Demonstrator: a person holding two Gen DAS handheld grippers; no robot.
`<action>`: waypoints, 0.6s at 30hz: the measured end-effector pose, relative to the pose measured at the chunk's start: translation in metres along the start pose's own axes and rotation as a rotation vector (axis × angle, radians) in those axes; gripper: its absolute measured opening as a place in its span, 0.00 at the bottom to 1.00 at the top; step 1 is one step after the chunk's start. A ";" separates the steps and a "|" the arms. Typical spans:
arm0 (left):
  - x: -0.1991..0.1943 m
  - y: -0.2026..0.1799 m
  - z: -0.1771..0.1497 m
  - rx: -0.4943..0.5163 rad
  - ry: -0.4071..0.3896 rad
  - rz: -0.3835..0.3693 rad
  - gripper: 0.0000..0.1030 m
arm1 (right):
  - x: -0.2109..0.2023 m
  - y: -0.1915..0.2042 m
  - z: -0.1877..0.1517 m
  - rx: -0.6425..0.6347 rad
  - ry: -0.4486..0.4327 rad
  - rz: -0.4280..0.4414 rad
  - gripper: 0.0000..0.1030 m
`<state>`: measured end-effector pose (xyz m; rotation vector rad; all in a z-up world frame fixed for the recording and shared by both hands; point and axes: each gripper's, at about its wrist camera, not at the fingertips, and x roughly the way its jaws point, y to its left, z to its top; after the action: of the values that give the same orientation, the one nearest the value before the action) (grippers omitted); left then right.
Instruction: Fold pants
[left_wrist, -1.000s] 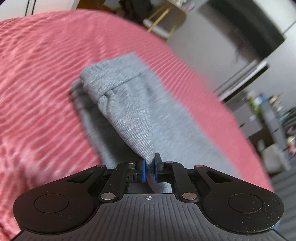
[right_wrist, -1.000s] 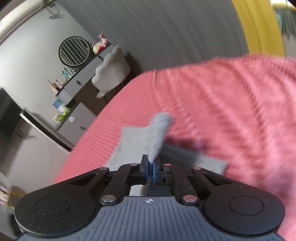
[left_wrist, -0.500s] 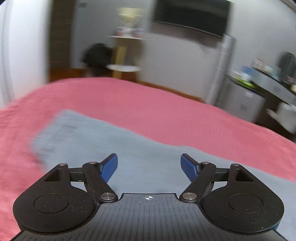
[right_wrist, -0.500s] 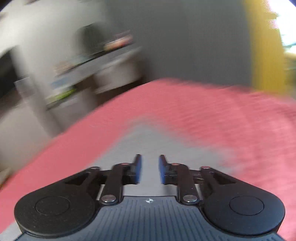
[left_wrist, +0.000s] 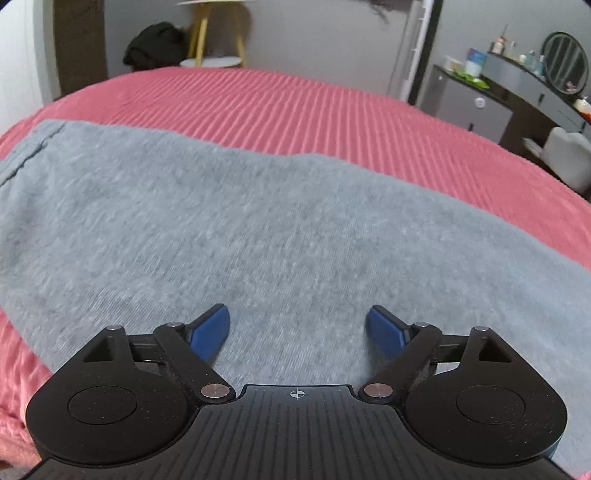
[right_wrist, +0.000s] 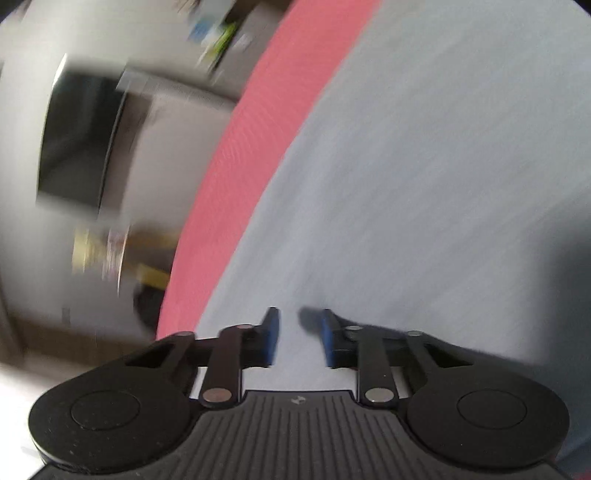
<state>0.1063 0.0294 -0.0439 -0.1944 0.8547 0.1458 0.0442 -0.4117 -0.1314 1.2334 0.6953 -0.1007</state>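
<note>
The grey pants (left_wrist: 236, 221) lie flat and folded on the pink ribbed bedspread (left_wrist: 295, 103). A stitched hem shows at their far left. My left gripper (left_wrist: 297, 325) is wide open and empty, just above the near part of the pants. In the right wrist view the pants (right_wrist: 424, 166) fill the right side, blurred. My right gripper (right_wrist: 299, 328) is open with a smaller gap and empty, close over the cloth near its edge.
The bed edge (right_wrist: 229, 177) runs beside the pants in the right wrist view, with floor and furniture beyond. A yellow-legged stool (left_wrist: 214, 40), a dark bag (left_wrist: 155, 44) and a grey dresser with a round mirror (left_wrist: 528, 85) stand past the bed.
Both grippers held a lifted fold of the pants a second ago. They let go and opened, and the pants now lie flat. Both views have swung, the right one tilting sharply.
</note>
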 end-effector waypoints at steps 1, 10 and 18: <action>0.001 -0.003 0.001 0.008 -0.006 0.007 0.88 | -0.016 -0.012 0.013 0.010 -0.052 -0.013 0.10; -0.011 -0.013 -0.009 0.070 -0.041 0.056 0.90 | -0.156 -0.055 0.056 0.020 -0.343 -0.365 0.13; -0.045 -0.026 -0.024 0.107 -0.037 -0.134 0.83 | -0.171 -0.054 0.026 0.124 -0.301 -0.151 0.37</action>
<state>0.0644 -0.0038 -0.0221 -0.1479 0.8075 -0.0217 -0.1034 -0.5037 -0.0803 1.2493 0.5237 -0.4517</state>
